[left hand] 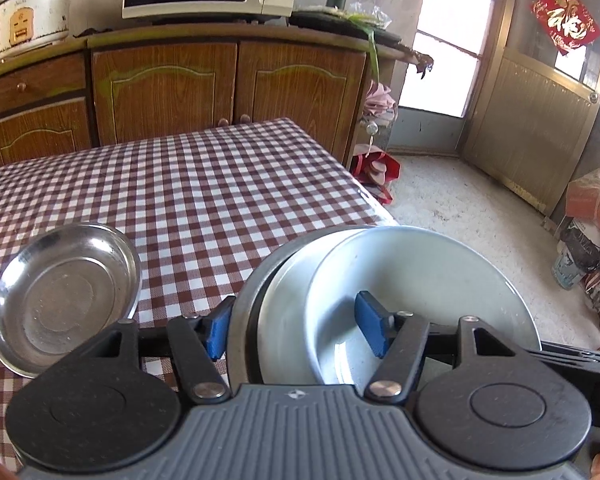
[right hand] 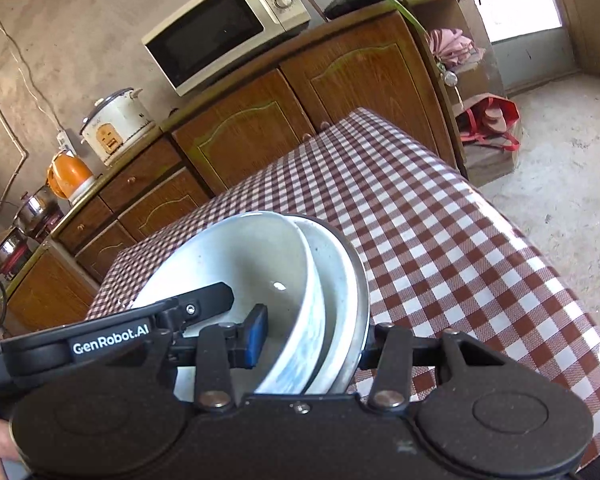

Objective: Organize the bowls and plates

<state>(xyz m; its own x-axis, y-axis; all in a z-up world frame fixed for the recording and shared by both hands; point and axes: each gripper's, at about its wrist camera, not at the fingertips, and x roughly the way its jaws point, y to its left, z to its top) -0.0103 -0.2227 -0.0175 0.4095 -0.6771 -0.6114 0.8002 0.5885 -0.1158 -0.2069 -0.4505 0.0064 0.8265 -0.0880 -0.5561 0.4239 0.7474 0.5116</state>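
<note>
Both grippers clamp one nested stack of dishes from opposite sides: a white ceramic bowl [left hand: 428, 280] sitting inside a pale shallow plate [left hand: 284, 292], which in turn sits in a round steel dish [left hand: 242, 312] whose rim shows at the outside. The left gripper [left hand: 296, 330] stands about half open, one blue pad inside the bowl and the other outside the steel rim, closed across all three walls. The right gripper [right hand: 312, 340] does the same on the far side, a little narrower, with its inner blue pad in the bowl; its outer pad is hidden behind the stack, so contact there is my reading only. The stack looks to be held off the red-and-white checked tablecloth [left hand: 204, 184], towards its near right corner by the floor edge. A second, smaller round stainless steel dish [left hand: 64, 296] lies alone on the cloth by the near left edge.

The risk is in the shared hold. The dishes sit off-centre in one another, so if the two hands drift apart or tilt unevenly the bowl may slide inside the plate, or one glazed wall may slip from a pad. A drop here could go past the table edge onto the concrete floor [left hand: 460, 216]
</note>
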